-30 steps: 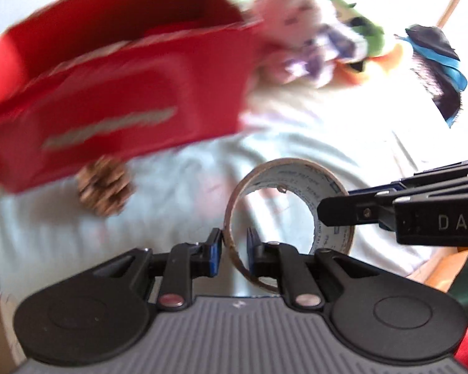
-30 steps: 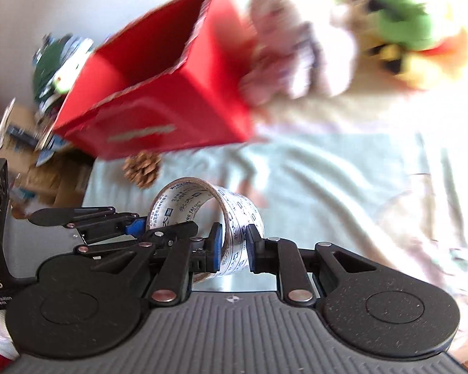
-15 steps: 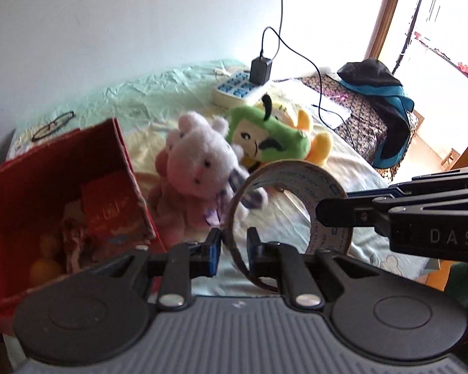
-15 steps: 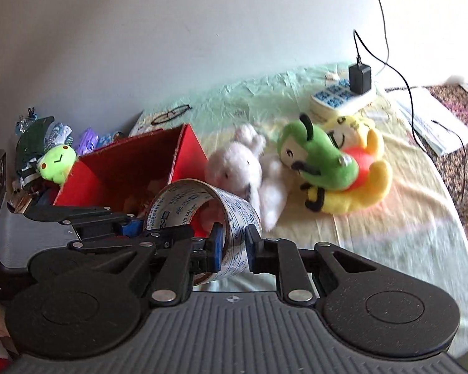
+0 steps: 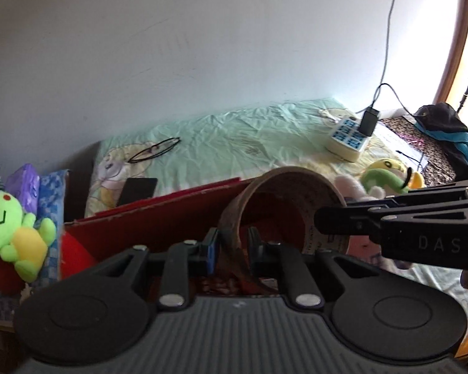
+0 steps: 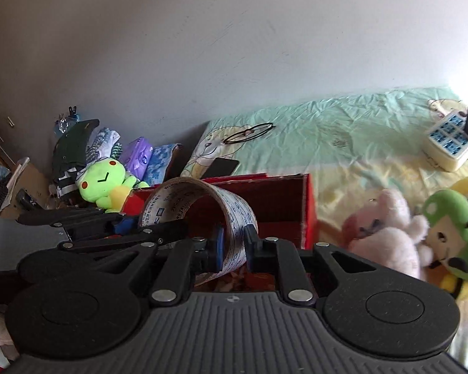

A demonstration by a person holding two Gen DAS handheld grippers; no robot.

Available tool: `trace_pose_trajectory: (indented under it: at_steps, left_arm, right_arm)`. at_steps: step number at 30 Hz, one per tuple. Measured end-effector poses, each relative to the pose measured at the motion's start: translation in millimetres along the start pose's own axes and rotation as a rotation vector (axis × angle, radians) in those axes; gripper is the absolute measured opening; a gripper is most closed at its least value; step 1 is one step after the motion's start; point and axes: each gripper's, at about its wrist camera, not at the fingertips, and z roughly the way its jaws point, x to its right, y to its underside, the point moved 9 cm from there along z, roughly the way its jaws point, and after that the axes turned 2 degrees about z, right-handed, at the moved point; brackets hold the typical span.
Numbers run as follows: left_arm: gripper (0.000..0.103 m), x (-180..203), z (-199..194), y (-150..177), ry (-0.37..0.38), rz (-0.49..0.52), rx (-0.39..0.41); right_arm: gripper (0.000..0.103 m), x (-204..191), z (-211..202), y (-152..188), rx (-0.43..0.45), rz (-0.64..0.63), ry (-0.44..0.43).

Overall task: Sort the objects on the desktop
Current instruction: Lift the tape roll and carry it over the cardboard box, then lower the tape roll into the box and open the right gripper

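A roll of printed packing tape (image 5: 284,187) (image 6: 234,208) is held upright by both grippers, one on each side of its ring. My left gripper (image 5: 232,249) is shut on its near left wall. My right gripper (image 6: 234,246) is shut on the opposite wall and shows in the left wrist view (image 5: 390,227) as a black arm from the right. The tape hangs above the open red box (image 5: 171,218) (image 6: 280,199), whose inside is mostly hidden.
A pink plush (image 6: 387,233) and a green-yellow plush (image 6: 455,233) lie right of the box. A green frog plush (image 6: 103,177) sits left among clutter. Glasses (image 6: 249,132), a dark phone (image 5: 138,188) and a power strip (image 5: 348,138) lie on the green sheet behind.
Both grippers have carried the tape roll up and to the left, from over the sheet to above the red box. The views tilted up toward the wall.
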Motion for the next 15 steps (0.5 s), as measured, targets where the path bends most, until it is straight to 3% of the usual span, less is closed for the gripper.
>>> trace_pose_trajectory:
  at_steps: [7,15]
  left_arm:
    - [0.011,-75,49,38,-0.066,-0.042,-0.120]
    - [0.011,-105,91,65,-0.119,-0.041,-0.212]
  right_arm:
    - [0.014,-32,82,10,-0.107,0.064,-0.039]
    - [0.012,-45,136,23,-0.211,-0.004,0.015]
